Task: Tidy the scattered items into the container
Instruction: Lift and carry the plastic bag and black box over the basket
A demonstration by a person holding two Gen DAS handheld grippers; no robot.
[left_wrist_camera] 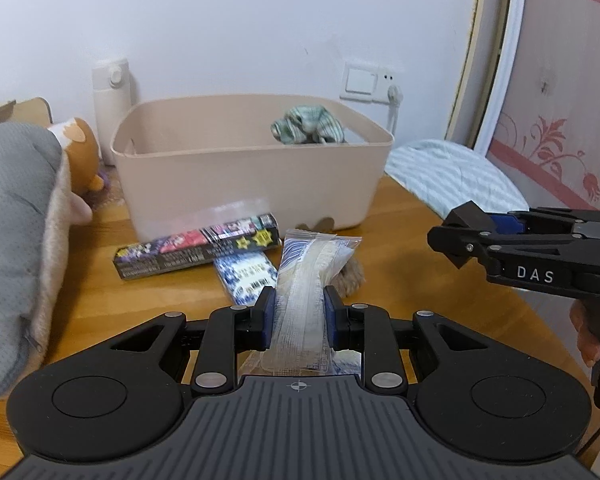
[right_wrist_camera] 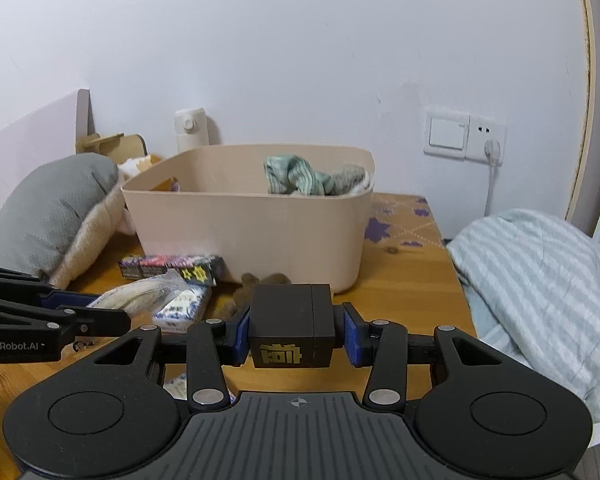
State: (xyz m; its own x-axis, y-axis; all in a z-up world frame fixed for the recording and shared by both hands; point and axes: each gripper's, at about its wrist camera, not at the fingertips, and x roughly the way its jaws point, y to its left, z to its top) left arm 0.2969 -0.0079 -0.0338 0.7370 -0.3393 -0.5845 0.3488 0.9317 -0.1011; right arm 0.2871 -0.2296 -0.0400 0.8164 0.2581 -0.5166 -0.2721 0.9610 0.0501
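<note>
A beige plastic bin (left_wrist_camera: 236, 192) (right_wrist_camera: 260, 236) stands at the back of the wooden table, with a green striped cloth (left_wrist_camera: 308, 126) (right_wrist_camera: 300, 180) inside. My left gripper (left_wrist_camera: 298, 312) is shut on a clear plastic packet (left_wrist_camera: 304, 300) (right_wrist_camera: 140, 292), held above the table in front of the bin. My right gripper (right_wrist_camera: 296, 330) (left_wrist_camera: 456, 240) is shut on a black box with a gold character (right_wrist_camera: 292, 326), off to the right of the left one. On the table lie a long dark printed box (left_wrist_camera: 196, 250) (right_wrist_camera: 172, 266), a blue-white packet (left_wrist_camera: 244, 276) (right_wrist_camera: 184, 306) and a brown furry thing (left_wrist_camera: 350, 278) (right_wrist_camera: 260, 284).
A grey and tan plush cushion (left_wrist_camera: 16, 240) (right_wrist_camera: 56, 216) fills the left side. Behind it sits an orange plush toy (left_wrist_camera: 80, 148). A cream flask (left_wrist_camera: 112, 104) (right_wrist_camera: 190, 130) stands by the wall. A striped blanket (left_wrist_camera: 452, 178) (right_wrist_camera: 540, 284) lies off the table's right edge. A wall socket (right_wrist_camera: 464, 136) is behind.
</note>
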